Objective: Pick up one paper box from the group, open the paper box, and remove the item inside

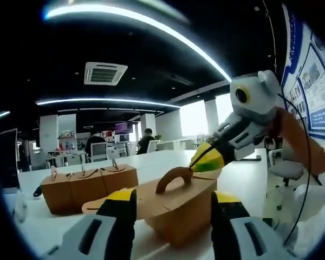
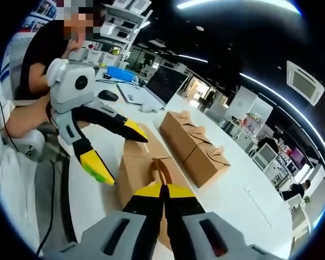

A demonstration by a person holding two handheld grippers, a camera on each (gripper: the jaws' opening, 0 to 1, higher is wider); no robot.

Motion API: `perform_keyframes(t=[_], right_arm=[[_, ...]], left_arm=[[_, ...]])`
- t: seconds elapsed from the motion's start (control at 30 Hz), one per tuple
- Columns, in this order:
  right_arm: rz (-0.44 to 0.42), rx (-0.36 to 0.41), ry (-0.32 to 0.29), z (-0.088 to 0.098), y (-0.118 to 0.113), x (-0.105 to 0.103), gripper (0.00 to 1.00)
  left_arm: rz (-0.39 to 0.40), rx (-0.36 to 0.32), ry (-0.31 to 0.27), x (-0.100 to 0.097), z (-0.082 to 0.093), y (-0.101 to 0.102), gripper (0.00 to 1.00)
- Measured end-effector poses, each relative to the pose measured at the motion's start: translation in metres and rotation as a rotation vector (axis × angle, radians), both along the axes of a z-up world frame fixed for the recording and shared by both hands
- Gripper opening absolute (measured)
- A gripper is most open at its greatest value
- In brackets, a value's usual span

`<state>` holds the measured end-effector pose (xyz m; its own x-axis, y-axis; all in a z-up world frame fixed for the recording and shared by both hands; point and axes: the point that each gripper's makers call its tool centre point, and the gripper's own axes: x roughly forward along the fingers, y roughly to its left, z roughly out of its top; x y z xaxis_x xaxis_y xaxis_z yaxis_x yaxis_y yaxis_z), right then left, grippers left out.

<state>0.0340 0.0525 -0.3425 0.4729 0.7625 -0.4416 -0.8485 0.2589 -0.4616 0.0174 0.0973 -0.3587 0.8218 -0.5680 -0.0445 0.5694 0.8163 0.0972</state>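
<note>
My right gripper [image 2: 163, 190] is clenched on the carry handle [image 1: 175, 177] of the light, crushable paper box [image 1: 176, 208] on the tabletop [image 1: 151, 160], my left gripper's [image 1: 173, 203] released jaws flanking its walls.

The left gripper view sits low, close above the white worktop [image 1: 151, 162], looking nearly level across it over the nearer paper box [image 1: 173, 208], which lies just ahead of the lens. Beyond that box it faces the open office and its ceiling lights. The right gripper view looks from higher up, tilted down onto the same paper box [image 2: 138, 168] from close range, and is rolled, so the worktop [image 2: 233, 206] runs diagonally. Both views share this box, the row of boxes [image 1: 86, 187] behind it [image 2: 195, 143] and the worktop. Each view also catches the opposite gripper beside the box: the right gripper [image 1: 197, 161] and the left gripper [image 2: 122, 151].
</note>
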Motion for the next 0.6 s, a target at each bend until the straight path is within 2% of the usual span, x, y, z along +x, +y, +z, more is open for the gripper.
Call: perform_keyframes(t=[0.13, 0.27, 0.47, 0.6], right_arm=[[0.007, -0.004, -0.002, 0.000, 0.001, -0.001, 0.03], [0.009, -0.005, 0.000, -0.001, 0.001, -0.002, 0.03], [0.014, -0.004, -0.003, 0.000, 0.001, -0.002, 0.03], [0.019, -0.005, -0.010, 0.001, 0.002, -0.002, 0.03]], left_arm=[[0.012, 0.003, 0.004, 0.002, -0.002, -0.004, 0.55], [0.032, -0.057, 0.021, 0.006, -0.001, -0.006, 0.52], [0.045, -0.041, 0.066, 0.008, -0.013, -0.007, 0.52], [0.064, -0.053, 0.082, 0.009, -0.014, -0.006, 0.50]])
